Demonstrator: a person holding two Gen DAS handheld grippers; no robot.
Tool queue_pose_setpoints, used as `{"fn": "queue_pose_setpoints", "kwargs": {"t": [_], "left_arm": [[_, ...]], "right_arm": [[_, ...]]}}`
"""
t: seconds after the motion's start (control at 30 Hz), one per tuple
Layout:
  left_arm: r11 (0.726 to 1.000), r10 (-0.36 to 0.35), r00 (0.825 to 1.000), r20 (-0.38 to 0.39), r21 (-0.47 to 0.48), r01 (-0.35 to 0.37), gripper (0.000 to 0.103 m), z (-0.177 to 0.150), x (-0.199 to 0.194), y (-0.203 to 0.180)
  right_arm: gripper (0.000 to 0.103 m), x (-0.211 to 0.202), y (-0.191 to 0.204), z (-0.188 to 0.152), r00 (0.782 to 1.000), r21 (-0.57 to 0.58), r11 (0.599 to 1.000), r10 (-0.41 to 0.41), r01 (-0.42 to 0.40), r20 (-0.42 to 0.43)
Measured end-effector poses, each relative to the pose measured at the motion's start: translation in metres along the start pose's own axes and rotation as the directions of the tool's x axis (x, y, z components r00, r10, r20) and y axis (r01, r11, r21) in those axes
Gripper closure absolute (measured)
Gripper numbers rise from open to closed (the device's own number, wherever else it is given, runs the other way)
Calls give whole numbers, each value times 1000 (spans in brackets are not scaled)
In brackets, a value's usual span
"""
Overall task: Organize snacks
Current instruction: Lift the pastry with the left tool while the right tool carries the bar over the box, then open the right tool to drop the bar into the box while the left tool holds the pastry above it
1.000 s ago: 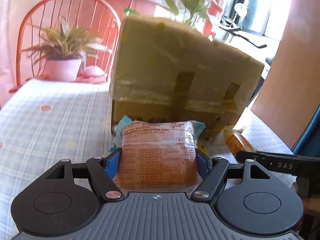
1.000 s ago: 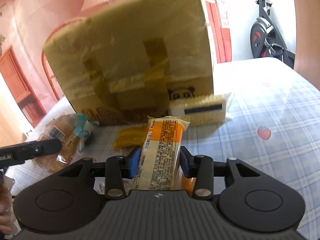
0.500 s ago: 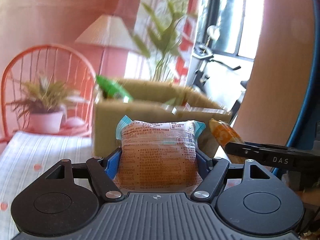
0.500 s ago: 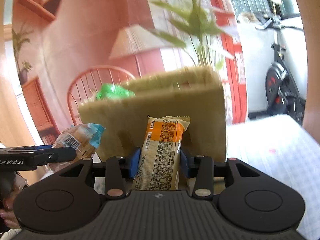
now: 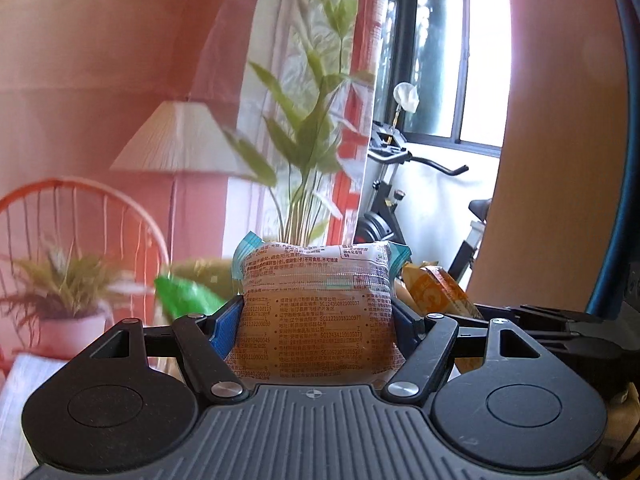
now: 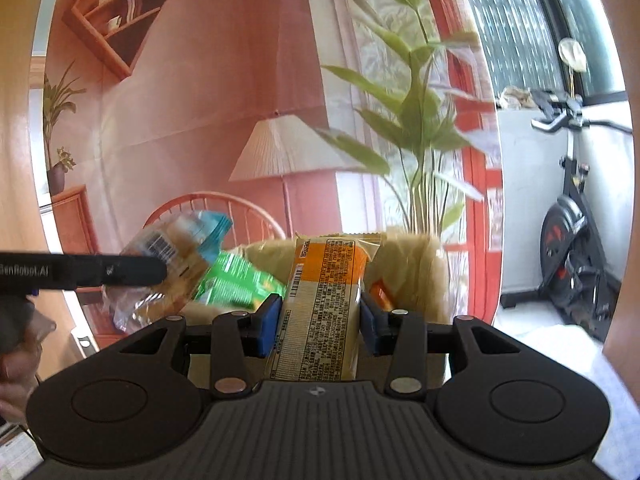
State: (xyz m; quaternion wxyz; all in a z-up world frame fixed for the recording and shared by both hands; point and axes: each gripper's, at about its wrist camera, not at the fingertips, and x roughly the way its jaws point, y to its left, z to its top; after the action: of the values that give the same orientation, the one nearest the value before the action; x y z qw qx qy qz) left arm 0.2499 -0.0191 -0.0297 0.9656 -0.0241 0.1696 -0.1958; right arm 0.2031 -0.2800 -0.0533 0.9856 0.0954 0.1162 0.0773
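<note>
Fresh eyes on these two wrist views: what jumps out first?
In the left wrist view, the left tool clamps a clear bread packet with teal ends, dead centre. In the right wrist view, the right tool grips an orange and cream snack bar upright, with the cardboard box just behind it and a green packet poking out of the box. Behind both stand a tall leafy plant and a white lamp.

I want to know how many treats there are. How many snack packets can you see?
3: a bread packet in the left gripper, an orange packet in the right gripper, a green packet sticking from the box. More may hide inside.
</note>
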Motion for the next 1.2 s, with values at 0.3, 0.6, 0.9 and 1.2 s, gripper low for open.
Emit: {"fn": "queue_pose_setpoints", "kwargs": {"t": [0.3, 0.6, 0.9, 1.2], "left_arm": [[999, 51, 998, -19, 14, -51, 27, 24, 67, -2], [996, 92, 992, -91, -4, -93, 26, 17, 114, 10], [997, 77, 987, -141, -4, -78, 25, 9, 123, 18], [995, 97, 981, -168, 36, -92, 22, 6, 119, 15]], "right_arm": [[59, 59, -18, 28, 998, -26, 999, -32, 34, 45], [59, 106, -24, 18, 998, -93, 994, -58, 58, -3], [59, 114, -28, 7, 994, -109, 992, -73, 64, -75], [44, 103, -24, 8, 995, -129, 990, -71, 62, -70]]}}
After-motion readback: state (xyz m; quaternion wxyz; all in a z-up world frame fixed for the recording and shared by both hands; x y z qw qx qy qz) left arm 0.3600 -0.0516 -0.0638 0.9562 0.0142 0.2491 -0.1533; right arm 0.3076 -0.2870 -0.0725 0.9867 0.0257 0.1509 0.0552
